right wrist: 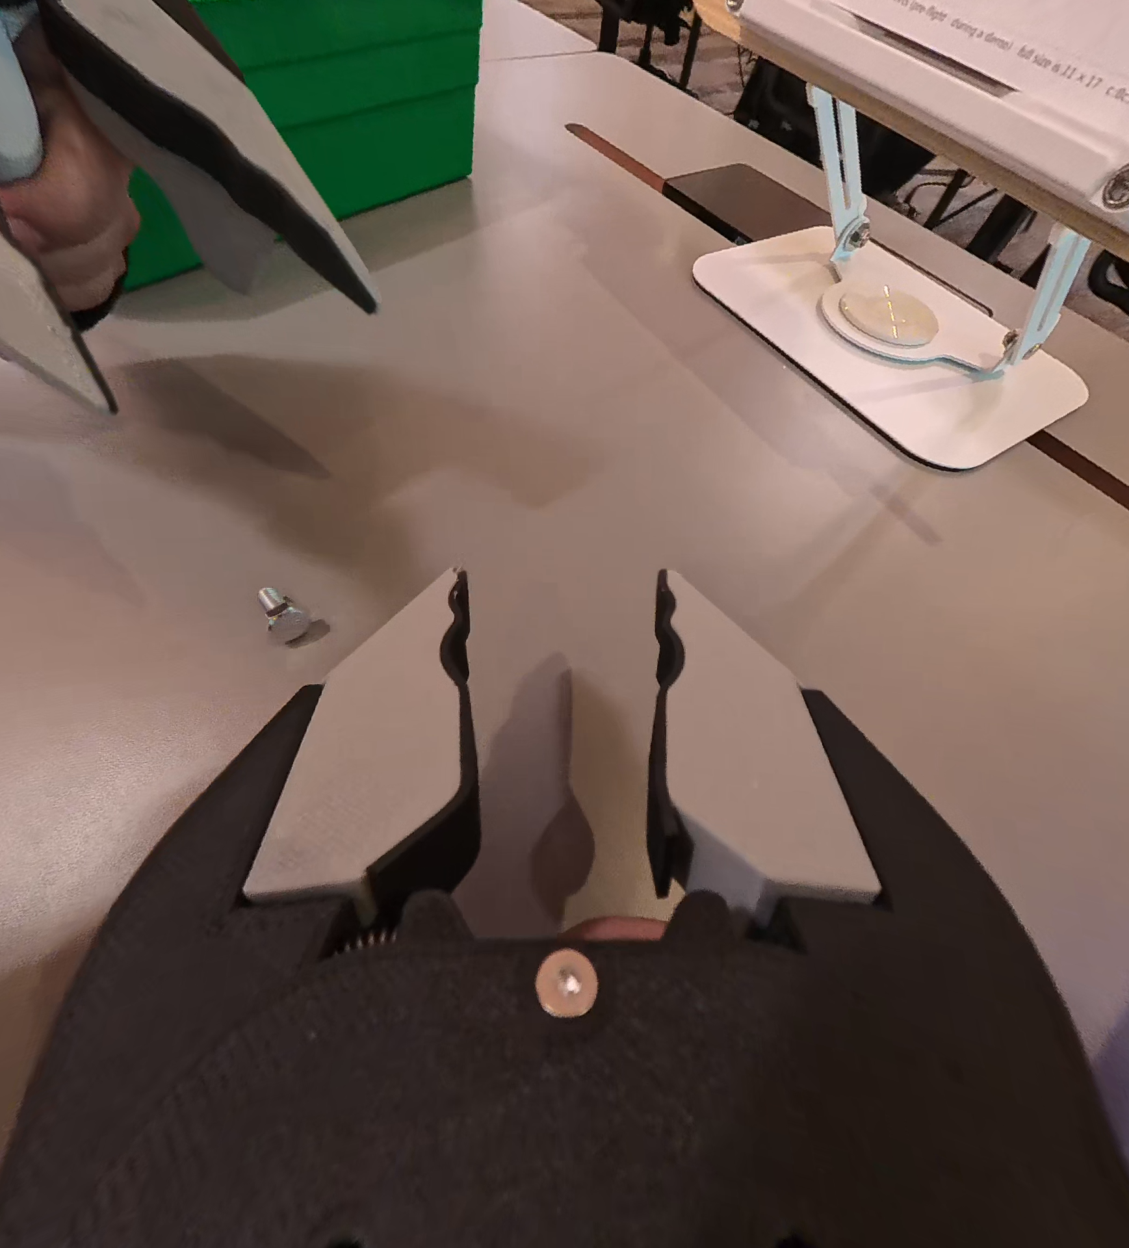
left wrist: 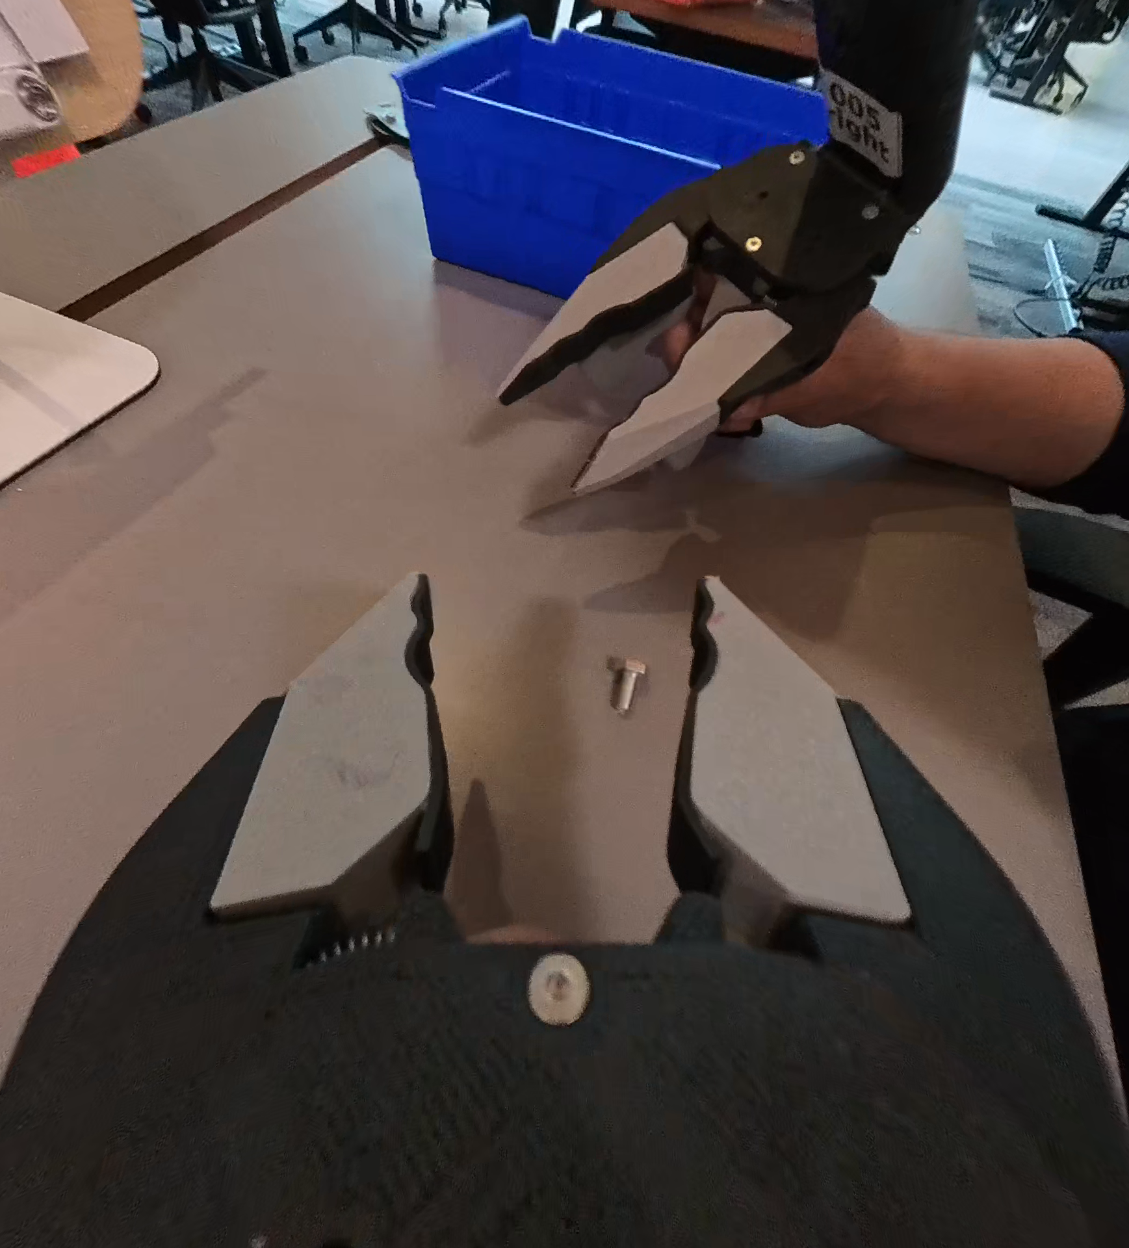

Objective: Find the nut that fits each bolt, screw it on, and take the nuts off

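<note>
A small silver hex-head bolt (left wrist: 627,682) lies on the grey table, with no nut on it. My left gripper (left wrist: 565,587) is open and empty, and the bolt lies below and between its fingers, nearer the right one. My right gripper (right wrist: 561,574) is open and empty over bare table; the bolt (right wrist: 282,616) lies to its left. The right gripper also shows in the left wrist view (left wrist: 538,442), held by a hand, beyond the bolt. The left gripper shows at the upper left of the right wrist view (right wrist: 241,358). No nut is in view.
A blue bin (left wrist: 568,175) stands at the back of the table behind the right gripper. A green bin (right wrist: 359,101) stands behind the left gripper. A white stand with a flat base (right wrist: 885,351) sits on the table, also visible in the left wrist view (left wrist: 28,392). A dark seam (left wrist: 210,229) crosses the table. Left tips and right tips are each some 30 cm from the flat base (right wrist: 885,351).
</note>
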Demonstrator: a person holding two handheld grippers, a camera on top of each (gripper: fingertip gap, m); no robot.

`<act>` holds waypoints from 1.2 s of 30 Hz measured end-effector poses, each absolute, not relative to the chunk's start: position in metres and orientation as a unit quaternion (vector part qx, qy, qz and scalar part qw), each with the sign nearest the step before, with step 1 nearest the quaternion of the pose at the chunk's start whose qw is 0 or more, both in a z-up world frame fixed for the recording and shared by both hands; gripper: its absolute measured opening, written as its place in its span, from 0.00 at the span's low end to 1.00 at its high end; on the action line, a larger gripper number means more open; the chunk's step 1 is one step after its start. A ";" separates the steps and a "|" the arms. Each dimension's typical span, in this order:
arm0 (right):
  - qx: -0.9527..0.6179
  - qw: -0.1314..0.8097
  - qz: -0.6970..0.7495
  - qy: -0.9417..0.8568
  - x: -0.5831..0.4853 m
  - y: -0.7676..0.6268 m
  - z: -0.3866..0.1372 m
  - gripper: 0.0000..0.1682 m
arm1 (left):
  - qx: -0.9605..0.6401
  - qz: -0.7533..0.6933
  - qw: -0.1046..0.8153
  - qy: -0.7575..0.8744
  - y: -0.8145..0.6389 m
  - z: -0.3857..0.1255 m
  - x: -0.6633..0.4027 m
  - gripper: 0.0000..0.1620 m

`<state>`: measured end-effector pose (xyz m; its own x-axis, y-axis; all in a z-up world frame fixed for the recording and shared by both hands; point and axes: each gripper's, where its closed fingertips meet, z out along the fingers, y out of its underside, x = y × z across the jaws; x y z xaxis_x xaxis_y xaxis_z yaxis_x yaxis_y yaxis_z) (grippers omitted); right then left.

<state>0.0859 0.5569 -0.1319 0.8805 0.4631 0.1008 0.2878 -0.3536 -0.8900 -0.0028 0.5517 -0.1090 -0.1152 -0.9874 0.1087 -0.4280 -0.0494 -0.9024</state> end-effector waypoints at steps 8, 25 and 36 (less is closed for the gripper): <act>-0.821 0.512 0.062 -0.245 0.085 0.553 -0.134 0.30 | -0.609 -0.417 0.340 0.583 0.570 -0.119 0.000 0.44; -0.818 0.520 0.006 -0.247 0.096 0.564 -0.136 0.27 | -0.583 -0.408 0.280 0.644 0.515 -0.132 0.014 0.44; -0.834 0.489 0.030 -0.255 0.094 0.561 -0.156 0.26 | -0.585 -0.396 0.279 0.650 0.517 -0.140 0.017 0.44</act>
<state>0.0937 0.5613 -0.1556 0.8686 0.4540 0.1984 0.3951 -0.3930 -0.8303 0.0172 0.5174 -0.1399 -0.1596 -0.9820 0.1006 -0.5395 0.0014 -0.8420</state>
